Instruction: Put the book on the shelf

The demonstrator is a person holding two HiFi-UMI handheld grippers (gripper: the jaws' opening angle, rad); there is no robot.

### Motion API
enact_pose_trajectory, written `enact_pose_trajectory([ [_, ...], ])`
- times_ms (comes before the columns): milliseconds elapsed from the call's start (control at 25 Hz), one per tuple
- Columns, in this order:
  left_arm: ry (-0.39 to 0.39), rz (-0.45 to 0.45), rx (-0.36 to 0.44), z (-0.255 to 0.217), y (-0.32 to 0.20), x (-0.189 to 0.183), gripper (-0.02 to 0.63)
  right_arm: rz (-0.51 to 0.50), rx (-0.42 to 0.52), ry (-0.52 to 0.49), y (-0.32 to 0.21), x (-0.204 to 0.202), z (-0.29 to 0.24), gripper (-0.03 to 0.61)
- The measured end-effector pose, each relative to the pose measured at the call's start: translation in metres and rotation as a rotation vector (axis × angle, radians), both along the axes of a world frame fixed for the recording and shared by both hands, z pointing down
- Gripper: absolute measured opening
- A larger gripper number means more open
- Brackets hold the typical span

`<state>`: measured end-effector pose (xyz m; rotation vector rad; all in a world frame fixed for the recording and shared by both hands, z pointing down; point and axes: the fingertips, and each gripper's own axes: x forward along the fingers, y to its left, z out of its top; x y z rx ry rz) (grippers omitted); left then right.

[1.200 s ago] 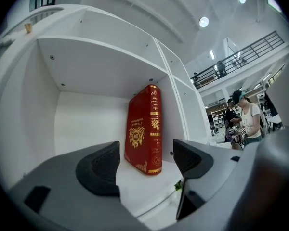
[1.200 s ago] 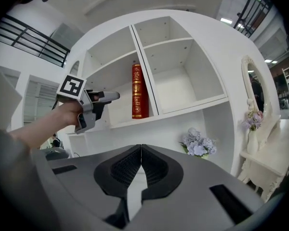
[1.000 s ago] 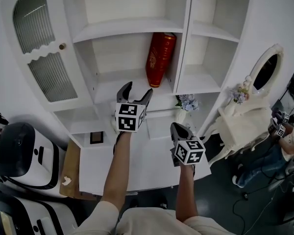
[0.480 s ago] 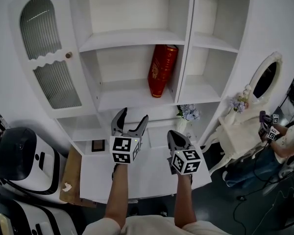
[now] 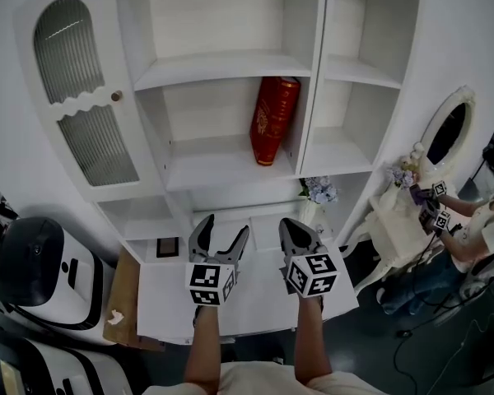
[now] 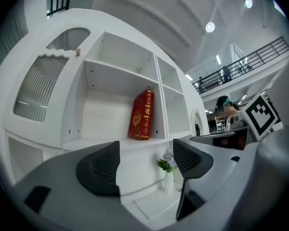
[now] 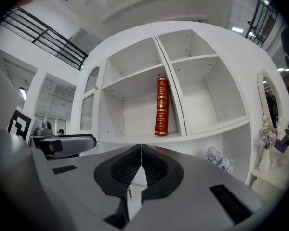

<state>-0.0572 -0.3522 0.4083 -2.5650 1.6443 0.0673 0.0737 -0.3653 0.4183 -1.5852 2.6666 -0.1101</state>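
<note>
A red book (image 5: 272, 120) with gold print stands upright on a middle shelf (image 5: 222, 164) of the white cabinet, leaning against the right divider; it shows too as the book (image 6: 140, 115) and the book (image 7: 161, 106). My left gripper (image 5: 220, 235) hangs well below the shelf, over the white counter, open and empty, its jaws spread in the left gripper view (image 6: 147, 160). My right gripper (image 5: 294, 233) sits beside it to the right, shut with nothing between the jaws (image 7: 140, 170).
A small vase of pale flowers (image 5: 314, 194) stands on the counter (image 5: 255, 299) at the right. A glass-fronted door (image 5: 86, 113) is at left. White robots (image 5: 33, 266) stand on the floor at left. A person (image 5: 486, 212) sits by a mirrored dresser (image 5: 420, 196) at right.
Both grippers have drawn back from the shelf and downward toward the counter's front; the left one dropped furthest. The book has stayed in place on the shelf.
</note>
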Motion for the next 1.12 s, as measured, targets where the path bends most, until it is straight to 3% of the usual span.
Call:
enact_pose_trajectory([
  [720, 0.004, -0.030, -0.047, 0.011, 0.002, -0.015, 0.336, -0.020, 0.009, -0.013, -0.001, -0.008, -0.001, 0.027],
  [840, -0.001, -0.037, -0.059, 0.015, 0.001, -0.016, 0.253, -0.015, 0.010, 0.007, -0.001, -0.008, -0.001, 0.027],
  [1120, -0.017, -0.059, -0.047, 0.013, -0.001, -0.018, 0.168, -0.014, 0.033, 0.035, 0.000, -0.009, -0.009, 0.028],
])
